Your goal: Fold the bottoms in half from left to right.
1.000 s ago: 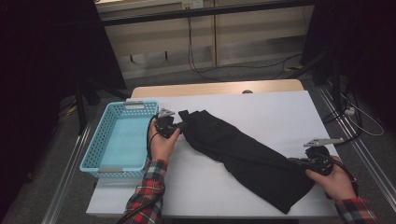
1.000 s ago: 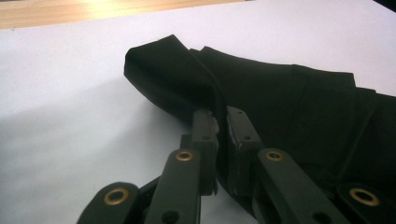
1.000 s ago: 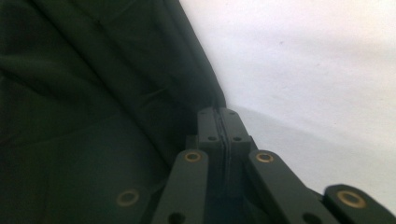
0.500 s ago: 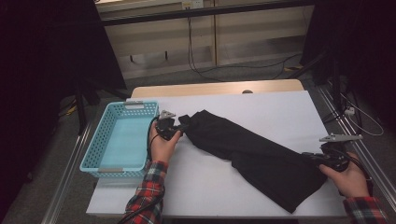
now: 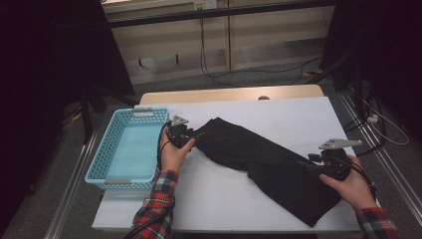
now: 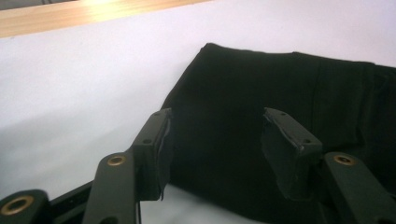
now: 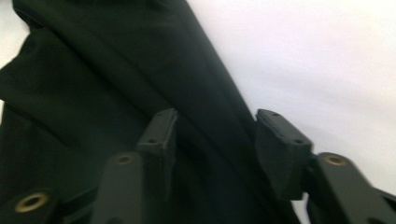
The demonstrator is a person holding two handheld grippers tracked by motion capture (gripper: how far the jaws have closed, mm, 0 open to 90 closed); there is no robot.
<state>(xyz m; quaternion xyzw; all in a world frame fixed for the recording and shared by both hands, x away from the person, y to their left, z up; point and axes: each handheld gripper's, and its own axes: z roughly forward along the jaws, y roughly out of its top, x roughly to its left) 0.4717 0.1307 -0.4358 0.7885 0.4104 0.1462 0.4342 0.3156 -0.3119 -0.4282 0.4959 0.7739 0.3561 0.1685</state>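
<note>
A long black cloth garment point(image 5: 268, 162) lies diagonally across the white worktop point(image 5: 298, 114), from ten o'clock to five o'clock. The left tool point(image 6: 215, 140) gapes wide over its ten o'clock end; the right tool point(image 7: 212, 140), equally wide, hovers over its folds.

The high view looks forward and down over the white surface point(image 5: 239, 199), from well above the long black folded cloth point(image 5: 268, 159). Both gripper views sit close along their own jaws, sharing that cloth and surface.
</note>
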